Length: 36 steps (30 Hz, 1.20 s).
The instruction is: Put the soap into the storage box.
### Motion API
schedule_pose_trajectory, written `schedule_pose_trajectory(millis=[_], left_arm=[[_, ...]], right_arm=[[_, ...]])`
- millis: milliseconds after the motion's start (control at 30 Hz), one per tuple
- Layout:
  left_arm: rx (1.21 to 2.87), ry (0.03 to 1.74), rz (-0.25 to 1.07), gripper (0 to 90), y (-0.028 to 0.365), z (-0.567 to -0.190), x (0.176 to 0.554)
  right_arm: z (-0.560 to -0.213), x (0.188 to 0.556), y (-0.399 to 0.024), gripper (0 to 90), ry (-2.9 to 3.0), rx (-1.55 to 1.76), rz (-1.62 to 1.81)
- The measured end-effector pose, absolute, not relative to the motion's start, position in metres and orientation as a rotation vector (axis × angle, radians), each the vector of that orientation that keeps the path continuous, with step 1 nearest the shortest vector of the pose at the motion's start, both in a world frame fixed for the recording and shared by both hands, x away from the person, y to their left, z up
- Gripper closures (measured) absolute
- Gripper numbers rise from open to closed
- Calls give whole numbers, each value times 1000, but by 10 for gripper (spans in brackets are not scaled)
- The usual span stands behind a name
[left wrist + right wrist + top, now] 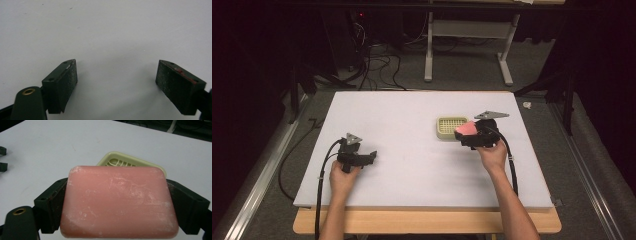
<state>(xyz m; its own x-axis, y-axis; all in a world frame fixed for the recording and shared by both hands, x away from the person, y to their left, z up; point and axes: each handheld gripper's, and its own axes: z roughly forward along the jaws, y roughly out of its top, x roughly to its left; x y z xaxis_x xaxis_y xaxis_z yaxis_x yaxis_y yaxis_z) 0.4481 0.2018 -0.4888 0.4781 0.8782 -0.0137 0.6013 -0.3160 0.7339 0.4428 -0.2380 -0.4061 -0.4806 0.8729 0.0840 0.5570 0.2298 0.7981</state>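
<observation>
Soap [119, 201], a pink bar with rounded corners and whitish scuffs, sits clamped flat between the jaws of the right tongs [468, 134], raised above the white tabletop [412, 165] just beside the near right edge of a pale yellow soap dish [451, 127] with a slotted grid floor; in the right gripper view the dish [117, 161] peeks out from behind the bar. The left tongs [371, 156] rest low at the left side of the tabletop, well apart from the dish, with their jaws spread wide and holding nothing over the bare white surface [112, 37].
</observation>
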Motion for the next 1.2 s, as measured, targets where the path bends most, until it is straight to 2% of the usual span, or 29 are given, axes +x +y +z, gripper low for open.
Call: schedule_pose_trajectory(millis=[633, 1200], left_arm=[[2041, 1221, 515, 179, 202, -489, 448], [2041, 1221, 515, 179, 202, -489, 448]], right_arm=[[-401, 478, -221, 138, 2168, 1350, 1068], [-410, 502, -206, 138, 2145, 1432, 973]])
